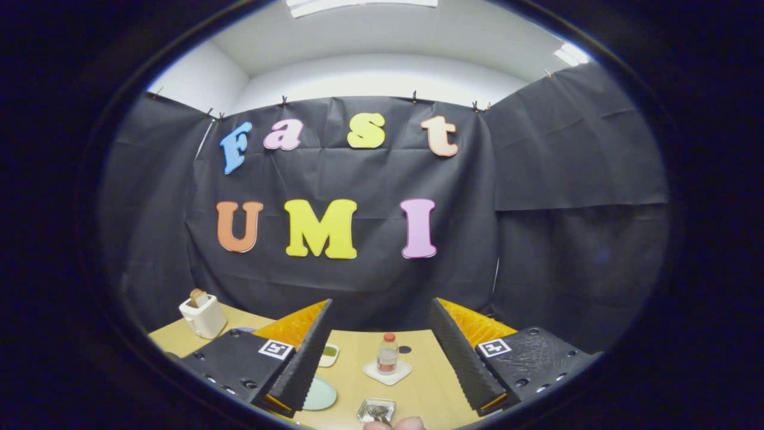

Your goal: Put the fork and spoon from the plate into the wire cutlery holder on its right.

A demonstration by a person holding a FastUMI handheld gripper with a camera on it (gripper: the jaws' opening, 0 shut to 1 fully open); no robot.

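My gripper [381, 304] is held up high over a light wooden table [430, 382] and points at the booth's back wall. Its fingers stand wide apart, open, with nothing between them. Down on the table a pale green plate [320, 394] lies beside the left finger [304, 358], which covers part of it. I cannot make out any cutlery on the part of the plate that shows.
A small bottle with a red cap [388, 353] stands on a white square coaster [388, 372] between the fingers. A clear square dish [376, 409] sits nearer, by a person's fingertips [395, 424]. A white toaster [203, 315] stands far left; a small pale dish [329, 355] lies past the plate.
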